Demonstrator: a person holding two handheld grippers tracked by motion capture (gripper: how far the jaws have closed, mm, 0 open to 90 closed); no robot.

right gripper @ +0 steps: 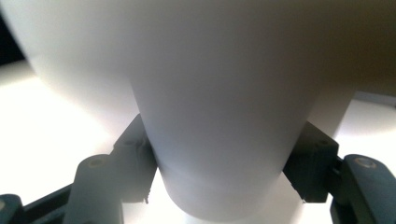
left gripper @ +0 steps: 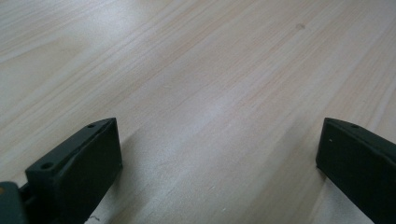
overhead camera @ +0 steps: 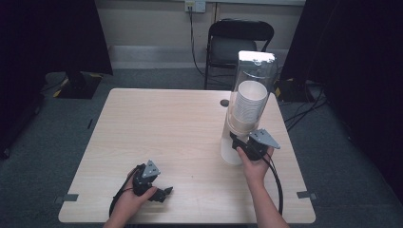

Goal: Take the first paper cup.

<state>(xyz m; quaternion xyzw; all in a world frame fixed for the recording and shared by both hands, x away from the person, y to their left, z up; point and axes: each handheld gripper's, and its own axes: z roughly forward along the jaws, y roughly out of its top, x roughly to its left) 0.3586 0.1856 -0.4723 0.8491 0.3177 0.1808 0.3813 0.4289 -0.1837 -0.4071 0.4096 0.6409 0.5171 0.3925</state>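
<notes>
Right gripper (right gripper: 219, 186): jaws closed against the lowest paper cup (right gripper: 219, 116) under the dispenser (overhead camera: 252, 85), near the worktop's (overhead camera: 166, 133) right edge.
Left gripper (left gripper: 219, 158): wide open, empty, near the front edge.
Risk: squeezing may crush the cup; several could drop together.

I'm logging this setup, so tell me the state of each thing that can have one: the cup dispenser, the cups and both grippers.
Cup dispenser: upright, loaded.
Cup stack: nested inside the tube.
Bottom cup: sticking out below, gripped.
Right gripper: shut on the bottom cup.
Left gripper: open, nothing between its jaws, over the table.

The paper cup (right gripper: 219, 121) between the right tongs (right gripper: 219, 186) is blurred, its top cut off by the frame edge.
</notes>
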